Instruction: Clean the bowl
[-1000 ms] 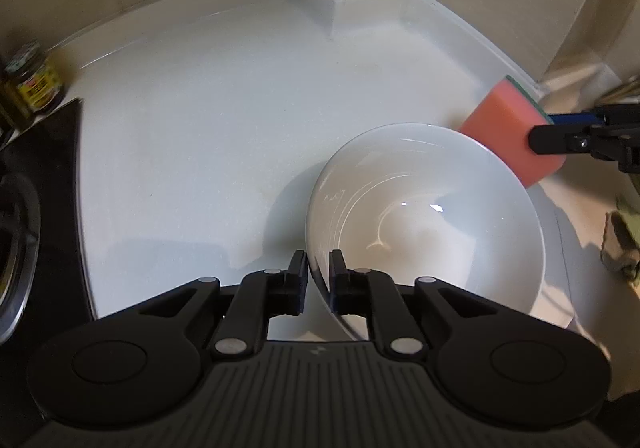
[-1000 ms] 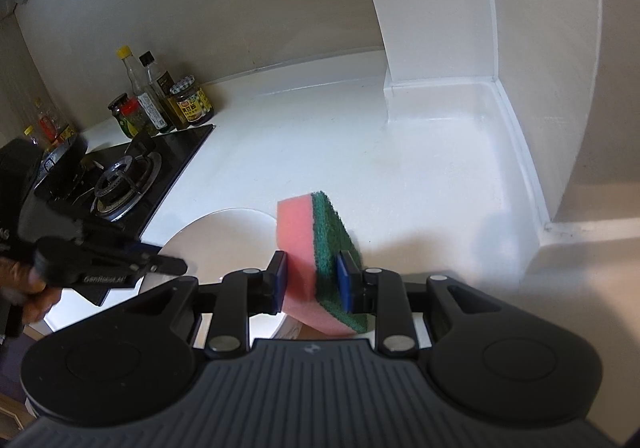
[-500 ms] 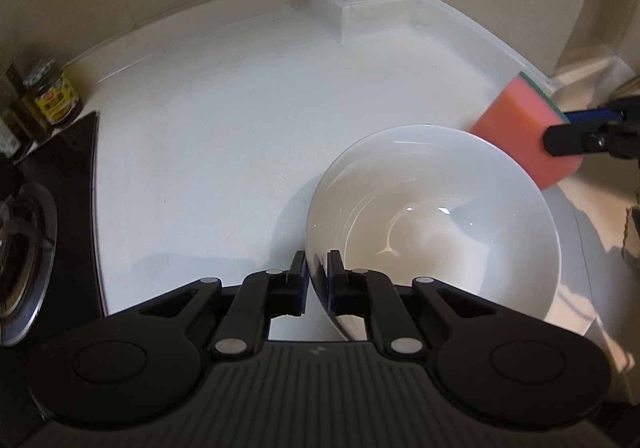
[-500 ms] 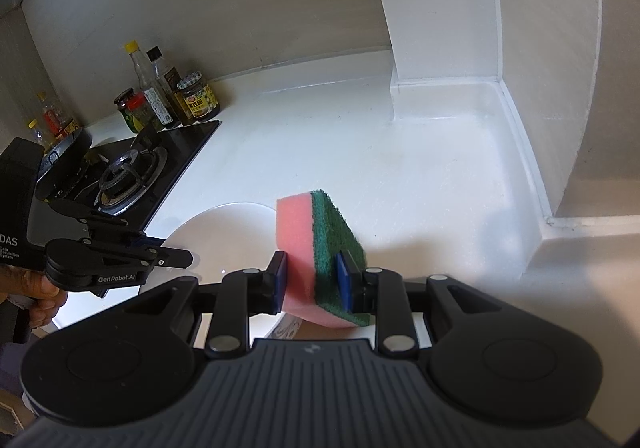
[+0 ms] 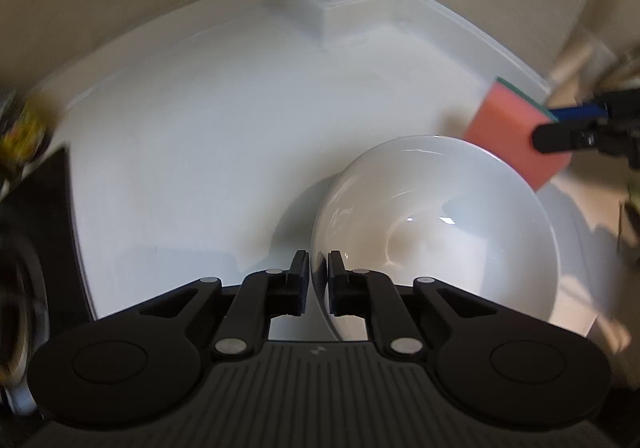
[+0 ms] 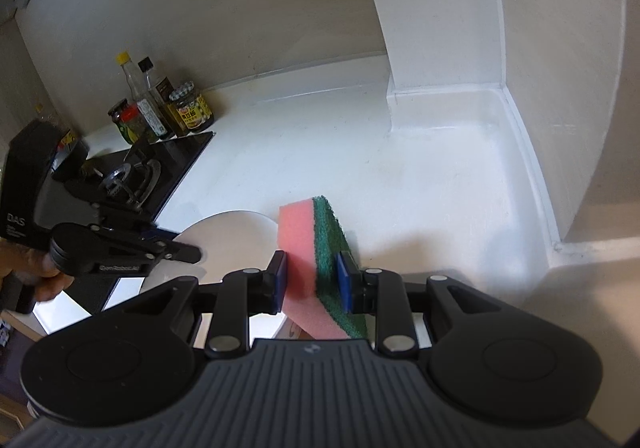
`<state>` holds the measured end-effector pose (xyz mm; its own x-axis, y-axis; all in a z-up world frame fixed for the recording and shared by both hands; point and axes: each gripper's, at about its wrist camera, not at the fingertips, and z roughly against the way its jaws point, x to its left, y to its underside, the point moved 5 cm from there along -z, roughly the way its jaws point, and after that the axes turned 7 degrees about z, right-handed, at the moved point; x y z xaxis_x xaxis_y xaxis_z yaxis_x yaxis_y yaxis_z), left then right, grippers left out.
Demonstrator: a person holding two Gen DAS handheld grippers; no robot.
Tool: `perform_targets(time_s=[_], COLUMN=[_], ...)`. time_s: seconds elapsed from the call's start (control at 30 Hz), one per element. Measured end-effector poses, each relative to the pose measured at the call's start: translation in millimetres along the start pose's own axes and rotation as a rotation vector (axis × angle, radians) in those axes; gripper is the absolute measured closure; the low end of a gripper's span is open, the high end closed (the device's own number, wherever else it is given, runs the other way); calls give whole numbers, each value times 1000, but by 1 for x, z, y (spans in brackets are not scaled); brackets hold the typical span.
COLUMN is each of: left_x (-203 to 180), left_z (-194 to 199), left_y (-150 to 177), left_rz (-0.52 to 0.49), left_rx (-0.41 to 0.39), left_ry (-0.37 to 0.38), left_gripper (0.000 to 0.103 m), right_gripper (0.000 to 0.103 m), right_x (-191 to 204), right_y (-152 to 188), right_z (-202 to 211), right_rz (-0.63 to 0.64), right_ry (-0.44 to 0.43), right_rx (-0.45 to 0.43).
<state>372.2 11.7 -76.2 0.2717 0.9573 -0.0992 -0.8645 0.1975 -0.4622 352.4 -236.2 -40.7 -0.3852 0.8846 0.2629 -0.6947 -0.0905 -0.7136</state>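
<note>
My left gripper sits at six o'clock in its own view, its two fingers straddling the near rim of the white bowl; one finger is outside the wall, the other inside, and the jaws have just been easing apart a little with the rim between them, though the pads look to be against the wall on both sides, so I read it as a pinch on the rim. The bowl stands on the white counter, filling the four o'clock part of that view, its inside bare and glossy with a couple of light glints. At two o'clock, just beyond the bowl's far rim, I see the sponge, pink face toward me, held by my right gripper coming in from three o'clock. In the right wrist view that gripper has its fingers pressed onto the sponge, one on the pink foam and one on the green scouring side, with the sponge tilted. The bowl lies at nine o'clock of the sponge, partly hidden by the left gripper, which a hand holds. Further back at ten o'clock stand a gas hob and a cluster of bottles and jars against the wall.
</note>
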Motion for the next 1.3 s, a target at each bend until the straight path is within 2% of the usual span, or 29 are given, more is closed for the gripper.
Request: perform_targets(time_s=[0.07,0.23,0.33,0.43,0.57,0.7,0.93,1.1,1.3], left_x=[1,-3,-10,-12,-19,-19,-12,-14,-19], left_z=[5,7,4,-2,-8,-6,2,10,11], left_y=[10,16,11,-1,-13,-11,4,22,25], left_rz=[56,37,-71,-169,-241,-185,46,110,115], left_rx=[-10,-29,-23,-20,-14,4,-8,-24,-42], left_ry=[-2,-37,-63,-36,-46,-85,-142,-154,-175], left_gripper=[94,94,94,94,94,93,93,92,91], right_gripper=[80,80,80,81,80,80,80,80,80], right_x=[-1,4,9,5,5,8,11,14,15], right_y=[2,7,7,2,-7,-8,-6,-4,-3], right_z=[2,7,10,7,-5,-8,-8,-7,-5], right_rz=[-22,-9,48,48,57,75,82,85,92], right_ry=[-3,-7,-8,-4,25,34,30,33,26], right_rx=[-6,8,38,39,27,32,33,30,28])
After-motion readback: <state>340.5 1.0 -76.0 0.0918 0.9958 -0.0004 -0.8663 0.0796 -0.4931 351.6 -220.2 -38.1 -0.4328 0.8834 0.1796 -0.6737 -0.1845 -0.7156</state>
